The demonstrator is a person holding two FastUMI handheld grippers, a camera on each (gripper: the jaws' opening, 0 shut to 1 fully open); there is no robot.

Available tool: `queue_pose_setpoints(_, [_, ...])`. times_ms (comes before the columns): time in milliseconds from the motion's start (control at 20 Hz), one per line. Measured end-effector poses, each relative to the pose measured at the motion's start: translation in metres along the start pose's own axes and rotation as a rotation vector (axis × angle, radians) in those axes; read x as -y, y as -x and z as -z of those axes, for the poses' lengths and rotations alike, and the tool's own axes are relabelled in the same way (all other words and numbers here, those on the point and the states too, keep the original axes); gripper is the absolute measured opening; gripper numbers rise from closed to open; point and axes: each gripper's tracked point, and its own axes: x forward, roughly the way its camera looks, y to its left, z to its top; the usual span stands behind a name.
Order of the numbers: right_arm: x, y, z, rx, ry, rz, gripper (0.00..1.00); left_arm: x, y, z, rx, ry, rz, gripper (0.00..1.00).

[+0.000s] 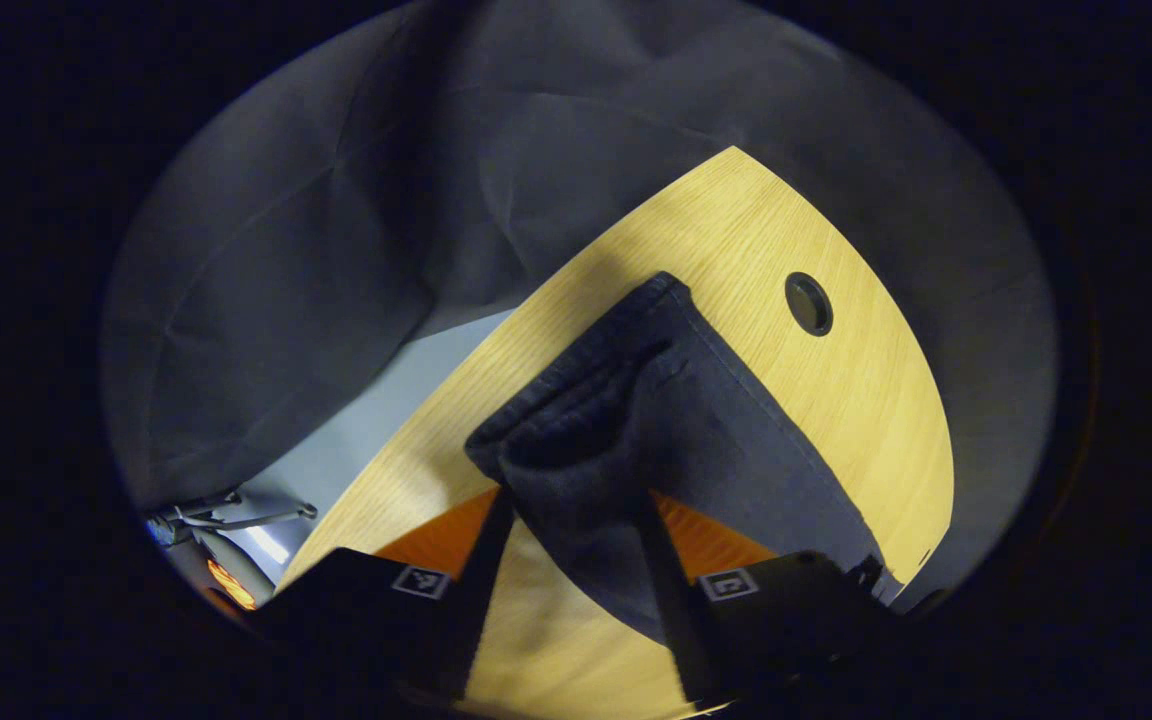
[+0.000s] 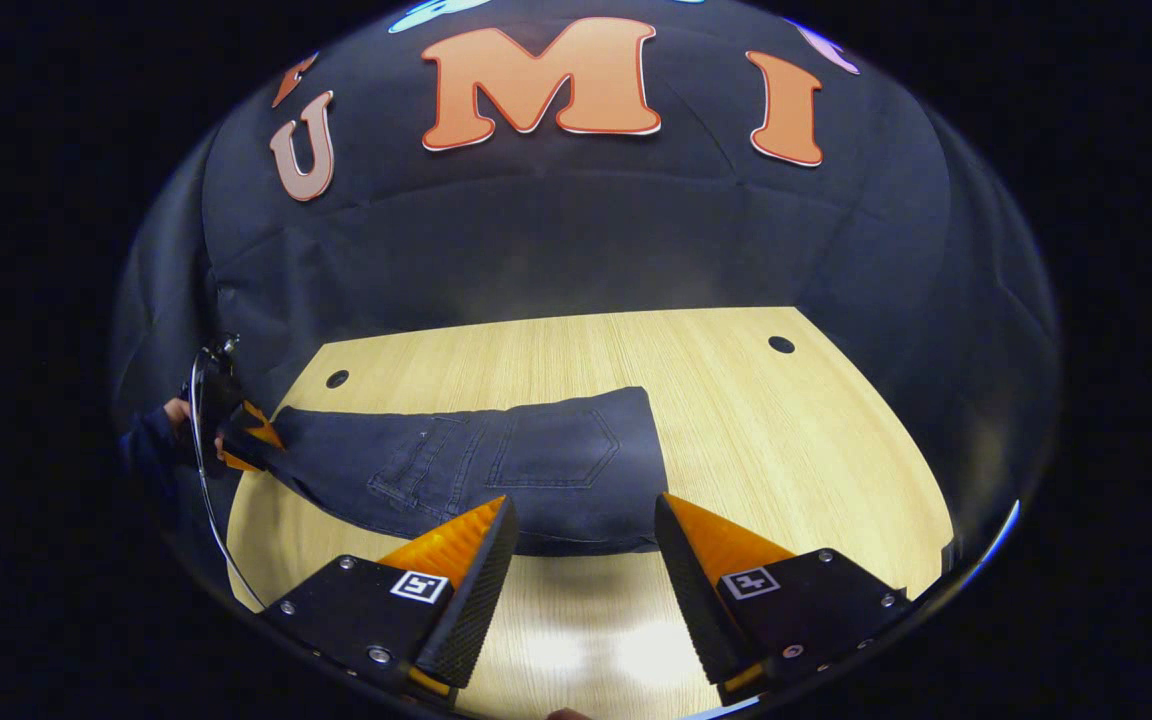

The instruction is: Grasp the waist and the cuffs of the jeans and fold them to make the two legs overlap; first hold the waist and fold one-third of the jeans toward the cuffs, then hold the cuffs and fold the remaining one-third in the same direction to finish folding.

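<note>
Dark jeans (image 2: 496,470) lie doubled on the table (image 2: 786,430), one end pinched by the left gripper (image 1: 576,520); the right gripper (image 2: 584,540) is held agape.

In the left gripper view, the dark denim jeans (image 1: 676,430) ran out of sight at the lower right behind the left gripper (image 1: 576,560), whose fingers were cut off by the bottom edge. Whether both fingers pressed on the cloth could not be told: the bunched fabric hid the contact. The near edge of the pale wooden table (image 1: 836,400) lay beneath the gripper body. A small metal stand (image 1: 226,520) at the lower left was too dim and clipped to identify.

In the right gripper view, the jeans' far end disappeared behind the other gripper at the table's left edge, where a sleeved hand (image 2: 171,415) was mostly hidden.
</note>
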Motion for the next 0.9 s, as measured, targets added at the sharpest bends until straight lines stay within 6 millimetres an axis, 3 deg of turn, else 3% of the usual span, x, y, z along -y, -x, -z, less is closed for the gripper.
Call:
queue_pose_setpoints(150, [0.001, -0.006, -0.007, 0.002, 0.015, -0.031, 0.84, 0.014, 0.005, 0.002, 0.029, 0.065, 0.163, 0.16])
queue_pose_setpoints(200, [0.001, -0.01, -0.01, -0.004, 0.022, -0.044, 0.84, 0.014, 0.008, 0.003, 0.056, 0.101, 0.201, 0.17])
queue_pose_setpoints(250, [0.002, -0.012, -0.014, -0.001, 0.03, -0.056, 0.84, 0.017, 0.019, 0.003, 0.08, 0.092, 0.237, 0.05])
queue_pose_setpoints(400, [0.003, -0.017, -0.028, 0.022, 0.038, -0.089, 0.84, 0.027, 0.053, -0.003, 0.215, 0.025, 0.307, 0.05])
queue_pose_setpoints(700, [0.007, -0.022, -0.04, 0.046, 0.058, -0.127, 0.84, 0.052, 0.142, -0.004, 0.419, -0.12, 0.395, 0.05])
queue_pose_setpoints(900, [0.012, -0.019, -0.05, 0.077, 0.049, -0.145, 0.85, 0.097, 0.197, 0.019, 0.506, -0.235, 0.436, 0.05])
